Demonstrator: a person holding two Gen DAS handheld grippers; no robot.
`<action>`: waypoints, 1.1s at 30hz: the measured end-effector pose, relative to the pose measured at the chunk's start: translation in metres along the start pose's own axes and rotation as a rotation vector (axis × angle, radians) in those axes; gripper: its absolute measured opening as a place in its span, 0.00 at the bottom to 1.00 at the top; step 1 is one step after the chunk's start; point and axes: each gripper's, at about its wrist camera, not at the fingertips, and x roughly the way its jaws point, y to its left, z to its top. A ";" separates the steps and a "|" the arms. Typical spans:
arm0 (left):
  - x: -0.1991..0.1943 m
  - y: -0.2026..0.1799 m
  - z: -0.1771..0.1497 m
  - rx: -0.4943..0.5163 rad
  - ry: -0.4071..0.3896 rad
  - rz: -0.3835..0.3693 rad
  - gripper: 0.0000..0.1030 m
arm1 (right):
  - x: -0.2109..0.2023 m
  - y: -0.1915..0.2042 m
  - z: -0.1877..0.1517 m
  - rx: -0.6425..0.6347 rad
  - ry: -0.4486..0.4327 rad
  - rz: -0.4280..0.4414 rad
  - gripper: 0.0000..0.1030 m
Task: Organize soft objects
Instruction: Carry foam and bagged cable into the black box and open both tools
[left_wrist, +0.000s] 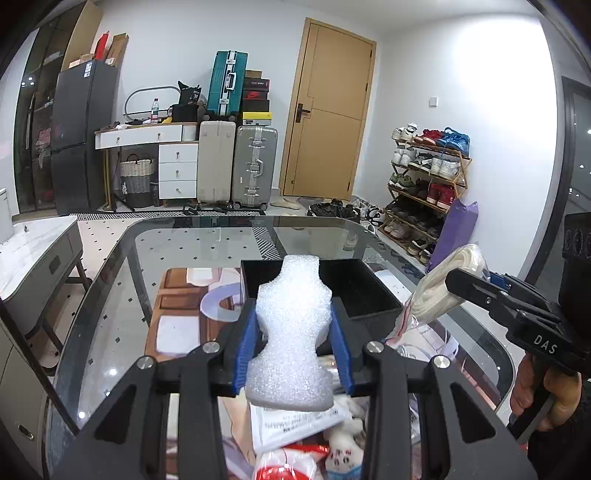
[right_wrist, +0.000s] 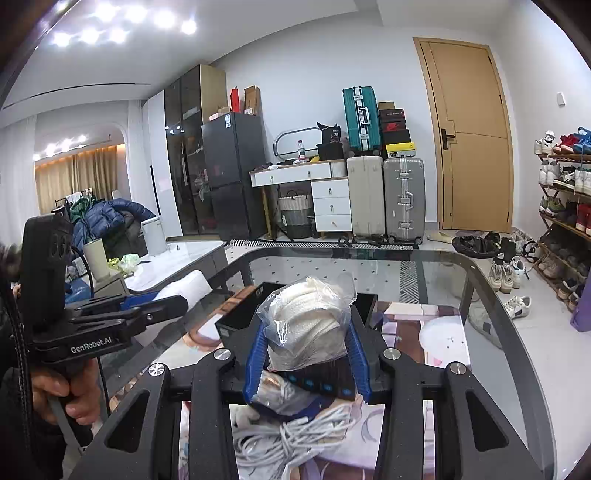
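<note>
Foam (left_wrist: 291, 332): I judge it light and squashy; held at its narrow waist, near the box (left_wrist: 364, 291).
Left gripper (left_wrist: 293, 345): my jaws pinch the foam.
Bag (right_wrist: 314, 325): soft white cloth in slippery plastic; I hold it mid-bulge.
Right gripper (right_wrist: 308, 356): clamped on the bag, above the table (right_wrist: 491, 295).

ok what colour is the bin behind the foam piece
Black, an open rectangular bin behind the white foam piece; clearest in the left wrist view.

"DAS" on the right claw (left_wrist: 458, 282); "GenRobot.AI" on the left claw (right_wrist: 177, 299) (white lettering).
</note>
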 end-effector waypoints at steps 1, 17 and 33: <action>0.002 -0.001 0.002 0.000 -0.001 -0.003 0.35 | 0.001 -0.001 0.003 0.002 -0.004 0.000 0.39; 0.050 -0.005 0.026 -0.002 0.019 -0.036 0.35 | 0.046 -0.014 0.026 -0.004 0.018 0.008 0.39; 0.083 -0.011 0.027 -0.028 0.061 -0.009 0.35 | 0.087 -0.028 0.020 0.001 0.088 0.009 0.39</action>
